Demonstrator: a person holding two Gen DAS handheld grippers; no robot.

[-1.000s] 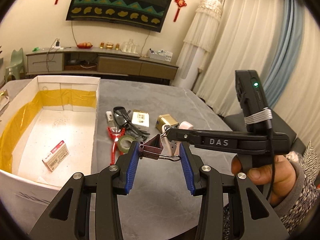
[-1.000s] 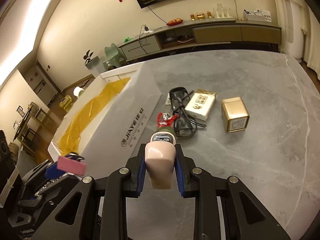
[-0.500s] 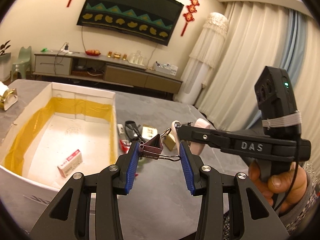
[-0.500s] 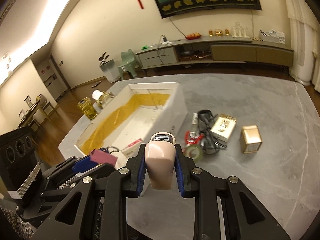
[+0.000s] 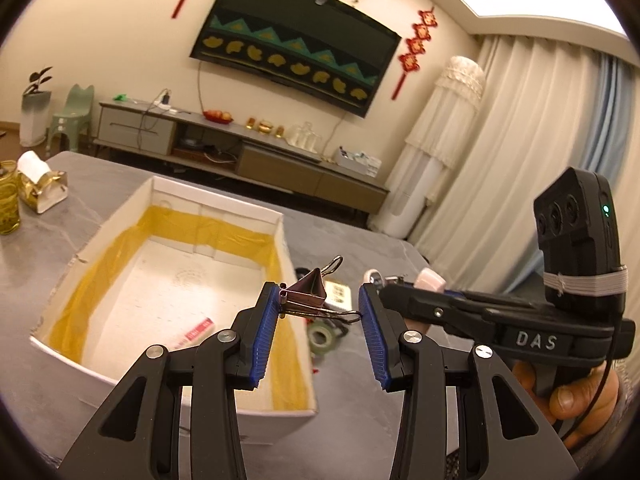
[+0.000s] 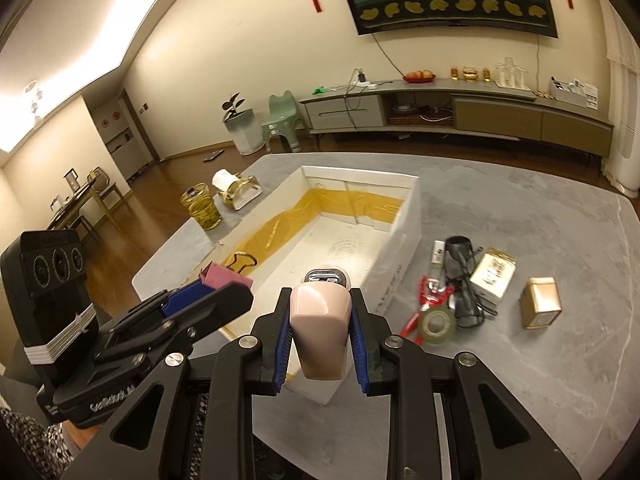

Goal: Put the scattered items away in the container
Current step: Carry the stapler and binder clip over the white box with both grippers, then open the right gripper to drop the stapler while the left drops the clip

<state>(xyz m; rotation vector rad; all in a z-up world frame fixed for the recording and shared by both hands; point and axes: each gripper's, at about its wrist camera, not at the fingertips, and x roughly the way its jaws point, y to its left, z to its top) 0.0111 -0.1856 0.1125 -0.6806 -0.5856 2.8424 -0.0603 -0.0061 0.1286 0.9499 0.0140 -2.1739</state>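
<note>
Now both grippers hang above the near end of the white box, each with something pinched. The left gripper has its blue-padded fingers set fairly wide, clamped on a binder clip by its wire handles, the dark body tipped up between them, over the box's near right corner. The right gripper has its fingers close together, squeezing a pale pink shaver that stands upright, head pointing away, above the box's near wall. Inside the box, which is lined with yellow tape low on its walls, a small red-and-white packet lies on the floor toward the near end. On the grey surface, just beside the box's right wall, lie red pliers, a roll of tape, dark sunglasses, a white carton and, a little apart toward the right edge, a gold tin.
</note>
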